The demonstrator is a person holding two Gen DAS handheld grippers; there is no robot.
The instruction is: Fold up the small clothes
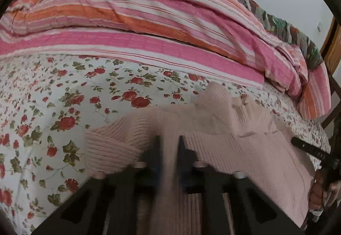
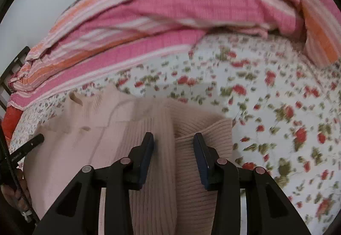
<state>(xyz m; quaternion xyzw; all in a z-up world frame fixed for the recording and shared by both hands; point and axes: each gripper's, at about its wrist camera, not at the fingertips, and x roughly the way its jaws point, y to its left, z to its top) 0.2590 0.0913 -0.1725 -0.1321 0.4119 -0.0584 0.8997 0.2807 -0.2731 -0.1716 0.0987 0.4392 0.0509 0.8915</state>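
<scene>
Pinching the pink sweater with my left tongs while my right tongs stand spread over its sleeve, I have folded little, and it lies on the bed at six o'clock.

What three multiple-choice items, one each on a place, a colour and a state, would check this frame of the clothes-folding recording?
1. Where does the pink ribbed sweater lie?
A. On the floral bedsheet
B. On top of the striped quilt
C. On a bare wooden floor

2. What colours are the quilt's stripes?
A. Blue and grey
B. Pink, orange and white
C. Green and black

3. How does the right gripper stand?
A. Clamped on a hanger
B. Out of view
C. Jaws apart over the sweater

Answers:
1. A, the sweater is spread on the rose-print sheet, in front of the quilt.
2. B, pink, orange and white bands run along the heaped quilt.
3. C, the right wrist view shows a clear gap between the pads, with knit fabric below.
</scene>
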